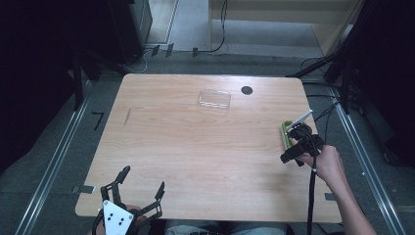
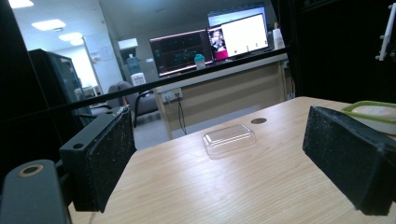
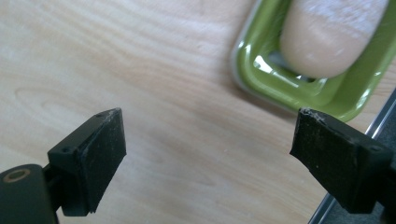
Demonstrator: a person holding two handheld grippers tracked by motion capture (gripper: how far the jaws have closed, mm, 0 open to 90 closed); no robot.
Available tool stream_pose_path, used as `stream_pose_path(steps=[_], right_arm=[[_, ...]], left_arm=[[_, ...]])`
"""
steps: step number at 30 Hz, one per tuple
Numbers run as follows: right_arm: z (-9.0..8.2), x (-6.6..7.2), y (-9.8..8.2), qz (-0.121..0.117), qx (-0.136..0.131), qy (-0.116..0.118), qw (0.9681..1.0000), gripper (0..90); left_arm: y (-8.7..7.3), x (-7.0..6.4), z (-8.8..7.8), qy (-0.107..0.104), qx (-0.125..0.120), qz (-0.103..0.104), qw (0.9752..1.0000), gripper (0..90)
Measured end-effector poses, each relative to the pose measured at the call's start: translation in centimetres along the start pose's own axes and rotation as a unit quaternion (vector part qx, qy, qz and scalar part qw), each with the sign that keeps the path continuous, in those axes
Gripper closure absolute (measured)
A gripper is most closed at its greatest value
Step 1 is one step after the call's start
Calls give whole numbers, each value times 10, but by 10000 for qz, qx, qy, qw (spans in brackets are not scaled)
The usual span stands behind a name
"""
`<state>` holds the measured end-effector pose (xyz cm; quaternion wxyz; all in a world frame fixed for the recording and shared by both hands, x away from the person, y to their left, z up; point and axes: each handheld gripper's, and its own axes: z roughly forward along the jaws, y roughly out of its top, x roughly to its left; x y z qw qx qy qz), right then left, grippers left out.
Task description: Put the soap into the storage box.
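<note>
Jaws spread wide and empty on both: right gripper [image 3: 208, 154] beside green dish [image 3: 261, 79] holding pale soap bar [image 3: 327, 32], ahead-right of its pads; left gripper [image 1: 139, 188] well apart.

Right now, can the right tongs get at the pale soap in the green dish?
Probably yes: the right tongs are open, with the pale soap in its green dish just ahead, nothing between.
</note>
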<state>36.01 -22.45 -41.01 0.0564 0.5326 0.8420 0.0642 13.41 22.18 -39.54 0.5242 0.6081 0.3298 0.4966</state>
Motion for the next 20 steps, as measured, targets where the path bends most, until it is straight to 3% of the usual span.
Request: stream_pose_path(steps=[8,20], right_arm=[[12,25,-23,-453,202,101,9987,110],[39,41,-45,-756,680,113,9947,120]], left_arm=[[0,0,0,-3,-2,0,10000,99],[0,1,-1,8,-21,-19,10000,99]])
